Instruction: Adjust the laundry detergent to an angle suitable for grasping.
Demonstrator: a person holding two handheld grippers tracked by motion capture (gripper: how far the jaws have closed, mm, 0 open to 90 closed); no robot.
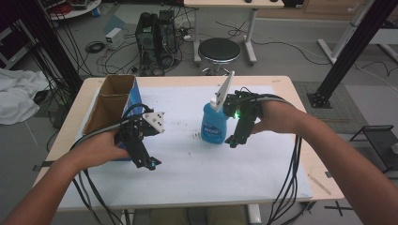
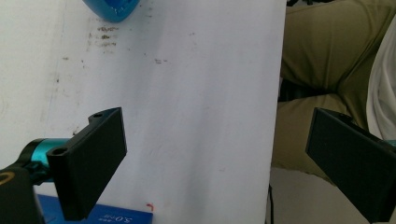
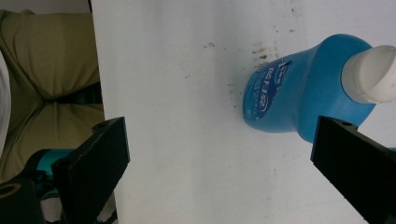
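I count two tongs, one in each of my hands: my left tongs [image 1: 151, 164] and my right tongs [image 1: 233, 139]. Each has two black jaws, so four jaws together. On the counter [image 1: 281, 84] I count one blue bottle [image 1: 214, 126] with one white cap [image 3: 373, 74]. There is one white sheet [image 1: 197, 168] that covers the counter. Also there is one cardboard box [image 1: 110, 101], and inside I count two compartments. Behind the counter I see one round black stool [image 1: 218, 49].
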